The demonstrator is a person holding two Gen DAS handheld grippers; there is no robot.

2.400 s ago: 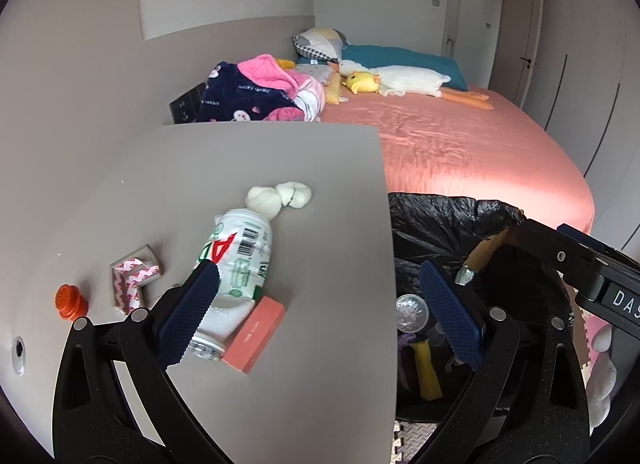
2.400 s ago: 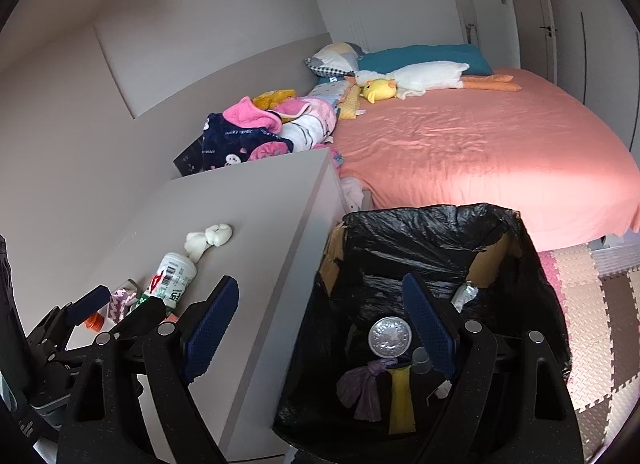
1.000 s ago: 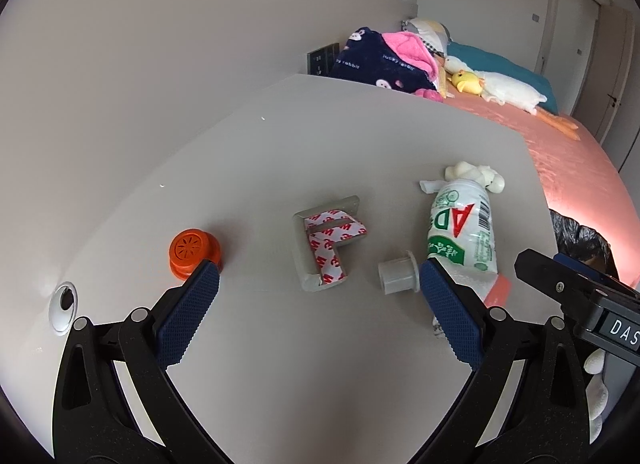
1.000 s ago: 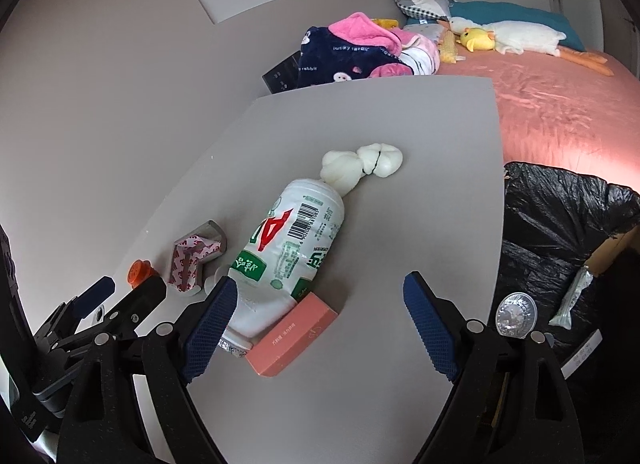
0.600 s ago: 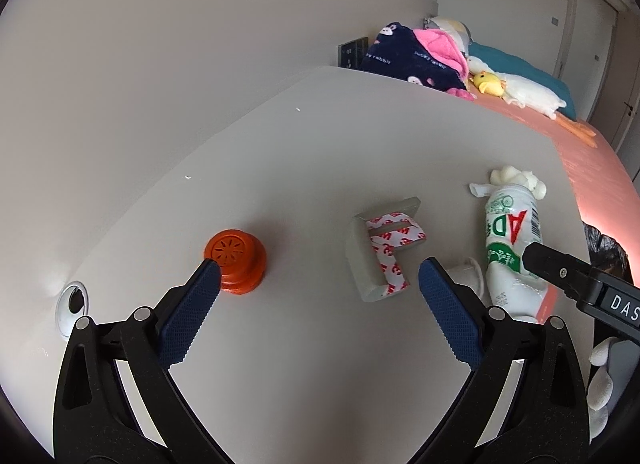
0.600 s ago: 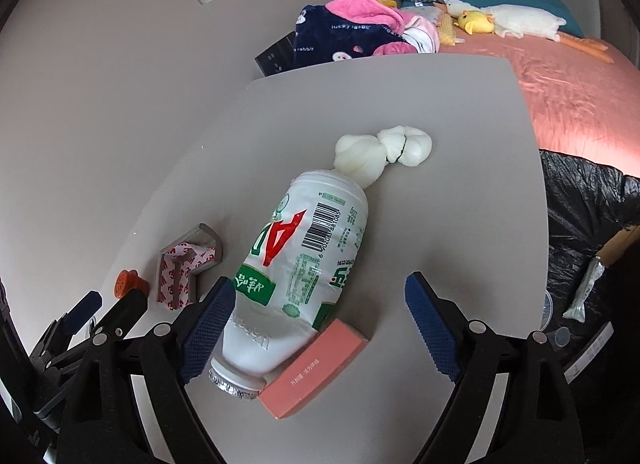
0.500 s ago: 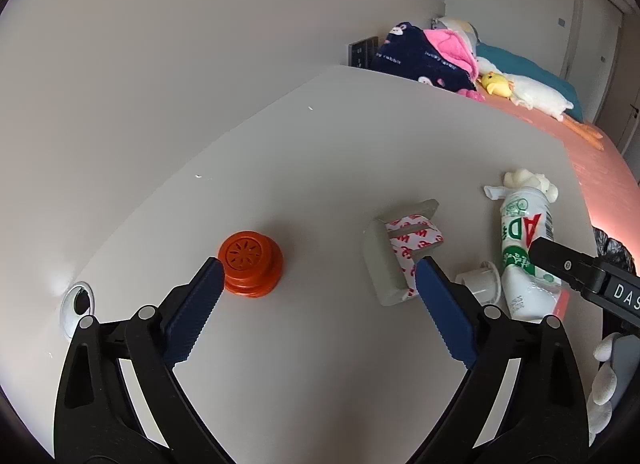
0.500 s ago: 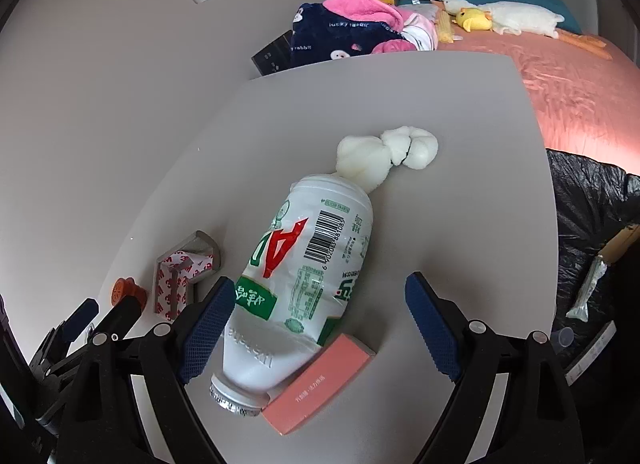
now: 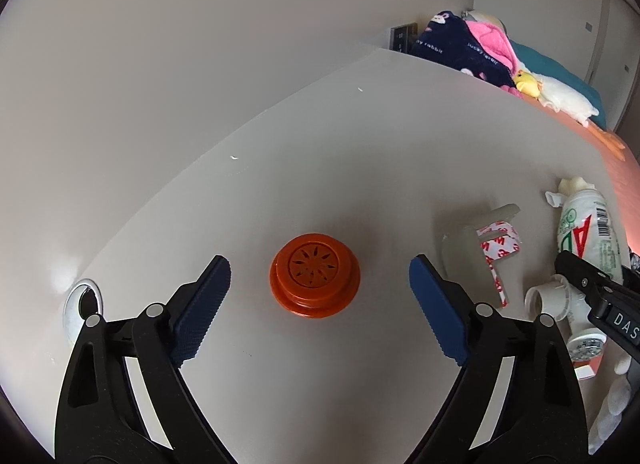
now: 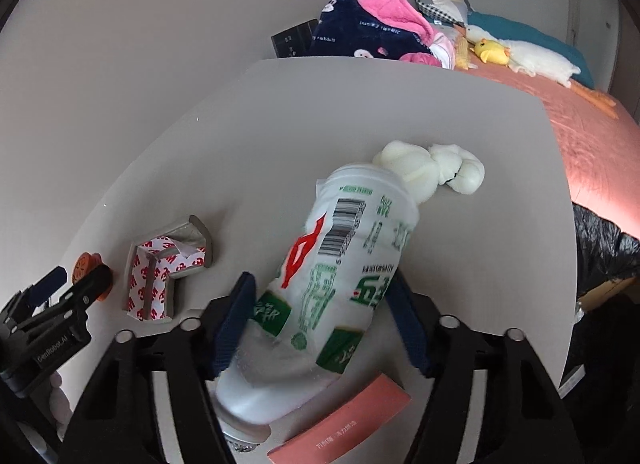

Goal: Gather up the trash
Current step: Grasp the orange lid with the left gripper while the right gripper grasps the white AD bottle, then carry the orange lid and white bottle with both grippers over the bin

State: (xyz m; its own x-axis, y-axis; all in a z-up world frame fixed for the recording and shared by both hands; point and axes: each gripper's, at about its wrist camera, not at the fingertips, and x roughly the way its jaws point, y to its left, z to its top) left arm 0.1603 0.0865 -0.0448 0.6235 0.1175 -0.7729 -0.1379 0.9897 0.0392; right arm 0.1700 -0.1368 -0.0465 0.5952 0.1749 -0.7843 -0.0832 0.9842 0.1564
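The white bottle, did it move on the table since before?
Yes. The white bottle has swung its far end toward the white crumpled wad and tipped up off the pink box, between the closing right hand-held gripper.

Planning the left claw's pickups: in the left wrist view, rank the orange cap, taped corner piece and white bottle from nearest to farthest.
1. orange cap, between the open, closing left claw fingers.
2. taped corner piece, to the right.
3. white bottle, far right edge.
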